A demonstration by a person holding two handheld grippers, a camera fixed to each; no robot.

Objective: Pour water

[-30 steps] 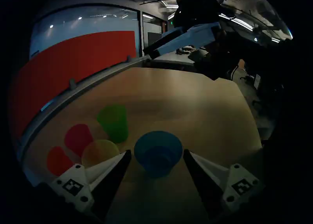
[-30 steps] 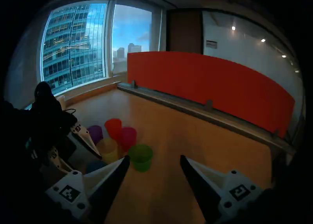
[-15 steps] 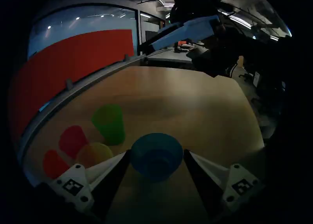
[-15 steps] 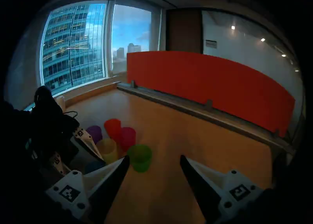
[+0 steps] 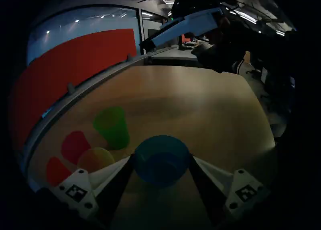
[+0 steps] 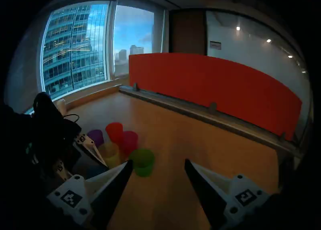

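1. L claw: wide, low over the counter, 1 finger on each side of the blue cup. The rim looks to meet both tips, but the spread matches my empty R claw, so I judge no squeeze yet.
2. Why so low & level: prob. so the fingers take the cup's wall under the rim, where it's less likely to slip or tip on the lift.
3. Blue cup stands upright, nearest me, a bit apart from the rest. Too dark inside to tell if there's water.
4. Green cup: upright, mouth up, just beyond on my left. It's the closest one, so likely the target for the pour.
5. Yellow cup sits just beside my L finger, w/ the pink cup & red cup bunched behind. Tight spot, so a sideways drift could knock them.
6. R claw: wide, nothing in it, held up off the counter, well apart from the cups but aimed at them. Prob. parked clear to give L room.
7. Next, as I see it: close gently (the cup looks like thin plastic that may flex), then lift straight up.
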